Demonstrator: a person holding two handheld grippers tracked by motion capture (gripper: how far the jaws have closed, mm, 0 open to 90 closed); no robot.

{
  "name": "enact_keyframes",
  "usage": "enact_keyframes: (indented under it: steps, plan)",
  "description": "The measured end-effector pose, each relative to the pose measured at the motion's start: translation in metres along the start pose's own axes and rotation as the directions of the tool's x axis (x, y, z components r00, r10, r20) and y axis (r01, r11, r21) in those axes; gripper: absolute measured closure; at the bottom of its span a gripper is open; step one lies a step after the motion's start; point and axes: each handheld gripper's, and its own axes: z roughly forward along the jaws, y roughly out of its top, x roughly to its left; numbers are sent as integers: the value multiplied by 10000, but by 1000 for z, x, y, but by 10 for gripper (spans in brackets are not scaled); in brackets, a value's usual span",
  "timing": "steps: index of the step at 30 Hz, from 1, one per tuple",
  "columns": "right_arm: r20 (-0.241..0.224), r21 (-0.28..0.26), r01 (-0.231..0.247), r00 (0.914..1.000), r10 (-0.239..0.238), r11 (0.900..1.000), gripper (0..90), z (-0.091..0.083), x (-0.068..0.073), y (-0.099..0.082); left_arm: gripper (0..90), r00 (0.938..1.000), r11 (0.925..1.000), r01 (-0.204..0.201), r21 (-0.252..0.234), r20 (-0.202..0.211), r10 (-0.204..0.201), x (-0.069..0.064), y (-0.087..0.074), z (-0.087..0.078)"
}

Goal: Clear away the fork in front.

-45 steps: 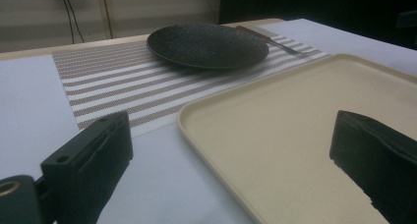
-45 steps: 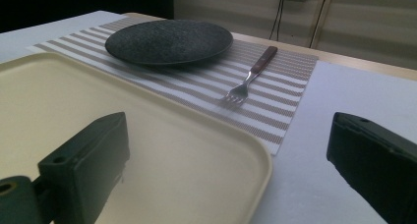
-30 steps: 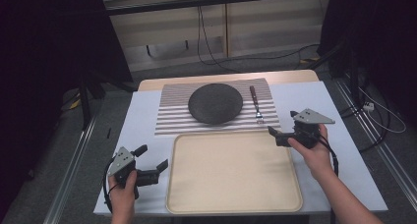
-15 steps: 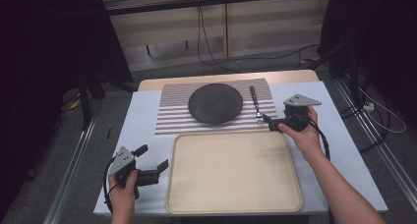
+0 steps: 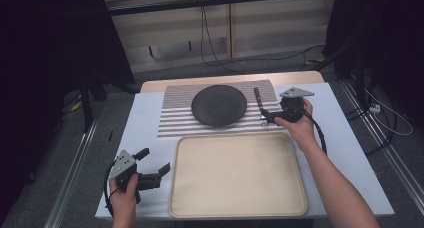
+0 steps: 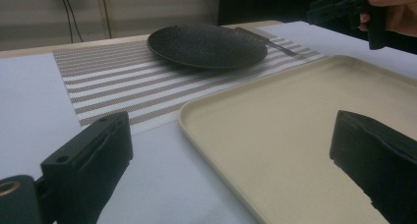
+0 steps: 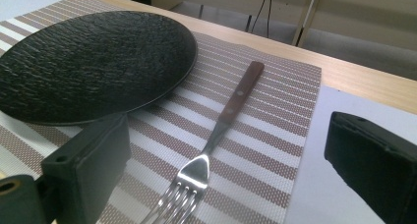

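Beside plate [image 5: 219, 105], on striped mat's [image 5: 172, 123] right edge, fork [image 7: 216, 131] lies free w/ tines toward right gripper [image 5: 266, 117]; jaws wide open, empty, straddling fork tines; left gripper [image 5: 156, 161] open, empty, at tray's [image 5: 240, 208] left rim, bare counter [image 5: 142, 113] beside it.

A pale worktop [image 5: 145, 123] with a wooden far edge stands on a grey floor [image 5: 165, 70]. Beyond it runs a beige panelled wall [image 5: 260, 23] with black cables [image 5: 210, 43] hanging down it. Dark drapes [image 5: 45, 48] close in left and right; metal rails [image 5: 75, 163] flank the worktop. Light is dim.
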Motion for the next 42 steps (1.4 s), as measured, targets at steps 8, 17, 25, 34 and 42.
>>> enact_keyframes:
  steps: [8,17,25,34,42]
  plan:
    - [224,-48,-370,9991,371,9993,28,13,-7,4,28,10000,10000,8,9,37,-8,0,0,2]
    - [116,521,-620,9980,614,9967,114,26,-12,6,28,10000,10000,61,14,74,-61,-1,0,3]
    - [8,788,-654,9978,656,9947,374,41,-9,10,28,10000,9998,-94,182,22,94,-3,-1,3]
    - [-230,1548,-717,9968,762,9853,609,60,-8,10,28,9998,9995,-174,279,81,172,-2,-2,6]
    - [97,2046,-631,9980,624,9768,643,81,-9,12,28,9997,9993,-231,303,39,230,-1,-2,7]
